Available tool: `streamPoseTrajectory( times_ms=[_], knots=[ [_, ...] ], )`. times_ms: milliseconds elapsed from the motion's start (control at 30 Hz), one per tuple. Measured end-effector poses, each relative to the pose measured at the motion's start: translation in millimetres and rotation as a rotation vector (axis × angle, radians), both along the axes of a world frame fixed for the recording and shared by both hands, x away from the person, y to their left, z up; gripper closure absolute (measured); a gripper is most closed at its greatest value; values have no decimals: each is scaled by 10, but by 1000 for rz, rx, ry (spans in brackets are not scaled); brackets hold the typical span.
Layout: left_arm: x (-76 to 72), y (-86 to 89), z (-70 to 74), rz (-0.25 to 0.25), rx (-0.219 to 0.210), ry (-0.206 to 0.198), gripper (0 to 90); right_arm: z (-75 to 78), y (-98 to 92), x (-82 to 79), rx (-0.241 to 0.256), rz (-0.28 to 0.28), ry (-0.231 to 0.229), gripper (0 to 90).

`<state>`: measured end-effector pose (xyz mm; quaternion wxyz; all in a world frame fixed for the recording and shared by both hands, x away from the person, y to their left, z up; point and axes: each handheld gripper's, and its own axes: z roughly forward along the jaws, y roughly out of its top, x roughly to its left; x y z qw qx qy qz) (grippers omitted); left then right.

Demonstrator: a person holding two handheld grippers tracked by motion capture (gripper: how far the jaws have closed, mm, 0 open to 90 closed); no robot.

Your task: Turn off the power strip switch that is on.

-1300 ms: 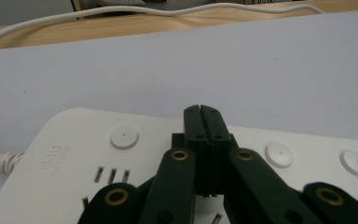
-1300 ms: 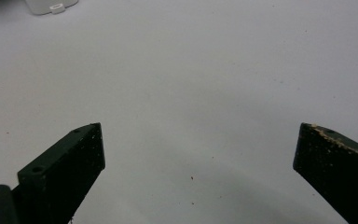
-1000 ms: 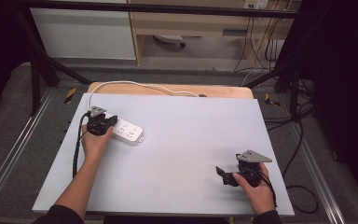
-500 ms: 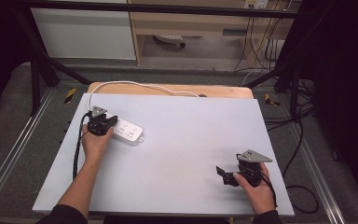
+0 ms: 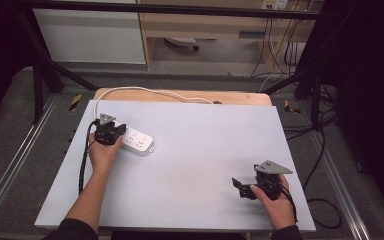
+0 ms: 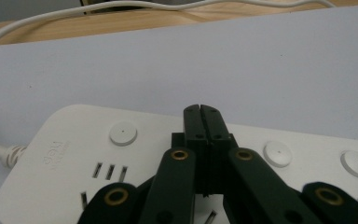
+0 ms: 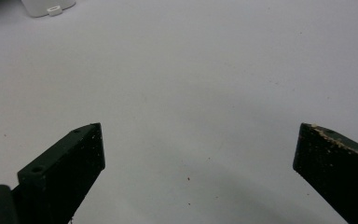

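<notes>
A white power strip (image 5: 137, 141) lies on the left part of the pale table top (image 5: 205, 145), its white cable (image 5: 145, 91) looping off toward the far edge. My left gripper (image 5: 114, 131) rests over the strip's left end with its jaws pressed together. In the left gripper view the shut left gripper (image 6: 201, 108) sits just above the power strip (image 6: 74, 144), between two round buttons (image 6: 122, 133), with nothing held. My right gripper (image 5: 238, 187) hovers low near the front right of the table, jaws wide apart. The right gripper (image 7: 198, 130) has bare table between its jaws.
A wooden board (image 5: 230, 97) juts out beyond the table's far edge. Metal rails (image 5: 10, 165) run along both sides, and black cables (image 5: 325, 145) hang at the right. A white cabinet (image 5: 90, 35) stands behind. The power strip's end (image 7: 46, 7) shows far off in the right gripper view.
</notes>
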<state>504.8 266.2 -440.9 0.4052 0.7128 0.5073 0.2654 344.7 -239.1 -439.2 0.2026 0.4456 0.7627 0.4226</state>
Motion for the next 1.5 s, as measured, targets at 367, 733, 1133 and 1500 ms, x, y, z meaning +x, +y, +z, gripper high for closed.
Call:
streamPoseTrajectory(
  times_ms=[367, 733, 1133, 1500],
  knots=[
    [-5, -13, -8, 14, -1, 5, 900, -2, 0, 0, -1, 1, 2, 30],
    [-13, 9, -11, 11, -9, 4, 900, -6, 3, 4, -4, 2, 0, 30],
    [-3, 32, -8, 5, -23, 12, 900, -9, -5, 8, -3, 4, 1, 30],
    [23, 18, 12, 6, -15, 24, 900, 9, -8, 3, 2, 7, -4, 30]
  ],
)
